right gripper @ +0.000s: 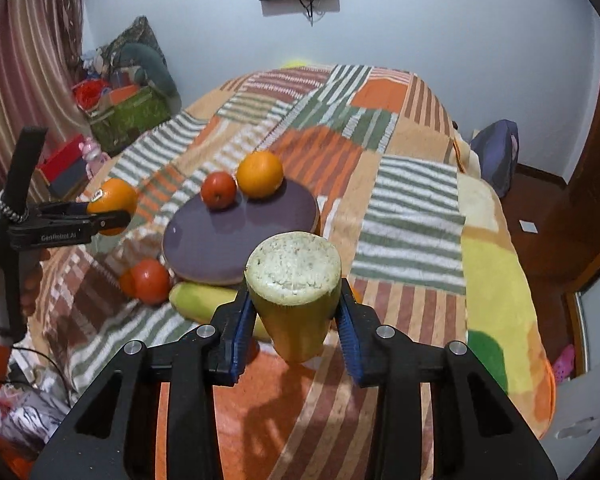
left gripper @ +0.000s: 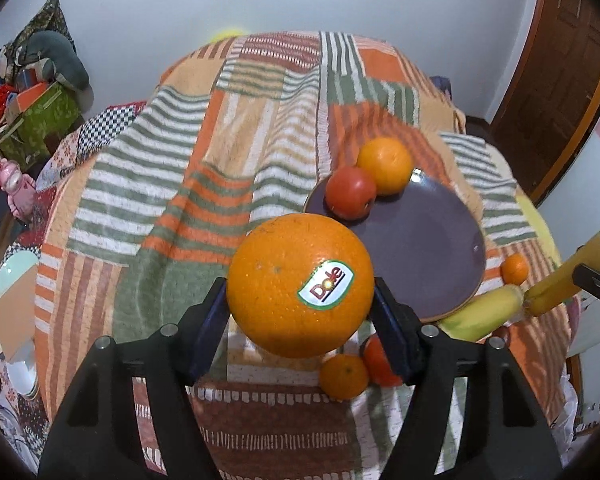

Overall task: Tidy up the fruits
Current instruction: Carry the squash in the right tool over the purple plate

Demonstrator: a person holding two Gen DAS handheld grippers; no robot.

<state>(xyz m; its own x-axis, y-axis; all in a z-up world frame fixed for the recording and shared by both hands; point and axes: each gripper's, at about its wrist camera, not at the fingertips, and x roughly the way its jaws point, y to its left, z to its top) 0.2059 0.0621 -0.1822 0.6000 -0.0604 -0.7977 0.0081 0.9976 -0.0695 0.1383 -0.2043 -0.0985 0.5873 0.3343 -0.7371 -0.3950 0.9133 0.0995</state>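
Note:
My left gripper (left gripper: pixel 300 308) is shut on a large orange (left gripper: pixel 296 284) with a Dole sticker, held above the bedspread just left of the purple plate (left gripper: pixel 420 248). On the plate's far edge sit a red apple (left gripper: pixel 350 192) and another orange (left gripper: pixel 386 164). My right gripper (right gripper: pixel 294 312) is shut on a yellow-green corn cob (right gripper: pixel 294 280), cut end toward the camera, held near the plate's (right gripper: pixel 220 240) front edge. From the right wrist view the left gripper (right gripper: pixel 112 216) holds the orange (right gripper: pixel 112 200) left of the plate.
Loose on the bedspread by the plate's near edge lie a small tangerine (left gripper: pixel 343 376), a red fruit (right gripper: pixel 150 280), a yellow-green fruit (right gripper: pixel 204 300) and another tangerine (left gripper: pixel 514 268). Boxes and clutter (right gripper: pixel 128 112) stand left of the bed; a wooden door (left gripper: pixel 560 80) stands right.

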